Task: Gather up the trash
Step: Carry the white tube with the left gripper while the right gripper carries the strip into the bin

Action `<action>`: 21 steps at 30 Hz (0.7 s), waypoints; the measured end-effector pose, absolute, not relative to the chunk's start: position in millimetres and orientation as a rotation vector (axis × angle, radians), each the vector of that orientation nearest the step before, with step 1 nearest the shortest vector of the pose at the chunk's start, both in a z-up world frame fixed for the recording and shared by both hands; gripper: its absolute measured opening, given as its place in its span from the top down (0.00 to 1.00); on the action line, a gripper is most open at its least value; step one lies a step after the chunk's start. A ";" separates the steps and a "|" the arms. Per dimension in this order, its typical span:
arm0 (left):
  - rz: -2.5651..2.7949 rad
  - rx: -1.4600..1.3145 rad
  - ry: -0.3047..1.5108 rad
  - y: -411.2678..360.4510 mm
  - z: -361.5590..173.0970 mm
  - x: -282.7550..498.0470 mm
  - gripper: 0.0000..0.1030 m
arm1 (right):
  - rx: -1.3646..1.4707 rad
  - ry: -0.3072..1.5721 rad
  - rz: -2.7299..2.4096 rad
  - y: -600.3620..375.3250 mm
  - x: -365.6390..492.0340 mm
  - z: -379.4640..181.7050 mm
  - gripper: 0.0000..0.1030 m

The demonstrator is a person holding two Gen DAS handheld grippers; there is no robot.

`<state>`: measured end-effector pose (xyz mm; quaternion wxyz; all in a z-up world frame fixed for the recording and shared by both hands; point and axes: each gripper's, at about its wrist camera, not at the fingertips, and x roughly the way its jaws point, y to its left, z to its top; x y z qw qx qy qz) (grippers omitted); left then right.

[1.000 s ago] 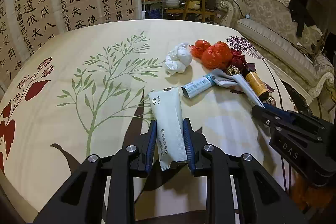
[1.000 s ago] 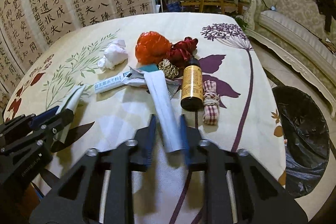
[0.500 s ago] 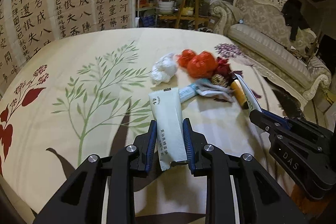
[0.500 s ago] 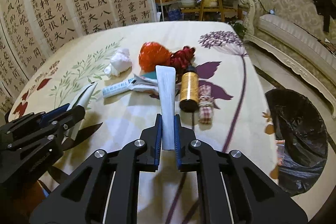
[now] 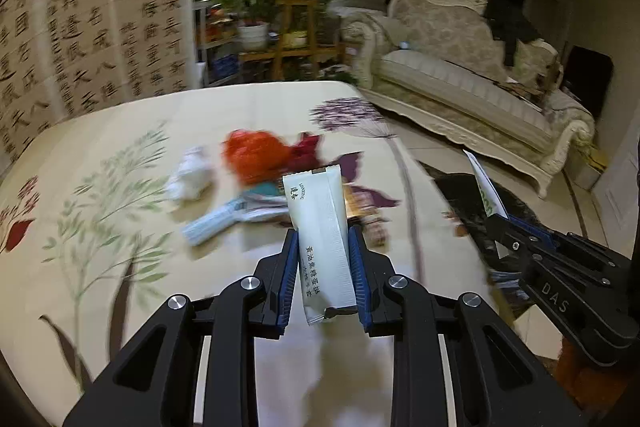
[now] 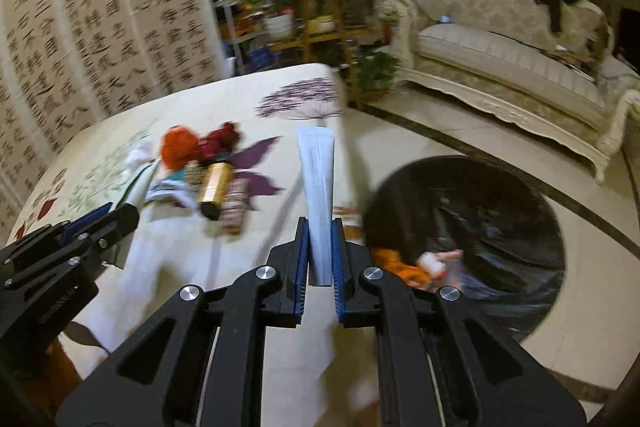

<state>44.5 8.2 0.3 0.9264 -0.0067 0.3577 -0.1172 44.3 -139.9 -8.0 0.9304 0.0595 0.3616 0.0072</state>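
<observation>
Jaws of the left gripper [image 5: 323,269] stand nearly closed on a white sachet [image 5: 322,227], clamped across its lower half with the printed upper end projecting forward, clear of the table [image 5: 120,147]. Jaws of the right gripper [image 6: 320,259] are closed tight on a pale blue wrapper [image 6: 317,183], gripped at its lower end, its free length standing upright beyond the pads. Both packets appear empty or nearly so: light, thin, flat film that buckles easily and is slick on its faces. A hold across the flat width near one end, as now, gives the pads the most contact; a hold on a sealed edge alone would likely slip. Neither item looks fragile, so firm pressure is acceptable. Compared with the earlier frames, both packets are lifted off the table, where the white sachet previously lay flat on the cloth between the left jaws and the blue wrapper lay among the pile. The right jaws have just been closing on the wrapper and now pinch it. Both views have swung toward the table's right edge, and the black-lined bin [image 6: 480,227] on the floor beside that edge now fills far more of the right view. The remaining trash pile [image 5: 256,163], with an amber bottle [image 6: 214,189], stays near the table's far right corner.
</observation>
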 end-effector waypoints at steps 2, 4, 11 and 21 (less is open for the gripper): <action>-0.273 0.001 0.731 -8.6 0.7 46.5 0.74 | 0.129 0.737 -0.026 -155.0 41.5 -10.3 0.90; -0.300 0.017 0.728 -24.0 0.7 47.6 0.74 | 0.141 0.736 -0.058 -169.0 39.0 -13.4 0.90; -0.380 0.083 0.727 -73.6 -3.8 52.4 0.74 | 0.186 0.740 -0.136 -207.1 34.0 -23.8 0.90; -0.438 0.162 0.744 -123.1 -16.0 65.7 0.74 | 0.247 0.761 -0.190 -243.8 37.3 -42.3 0.89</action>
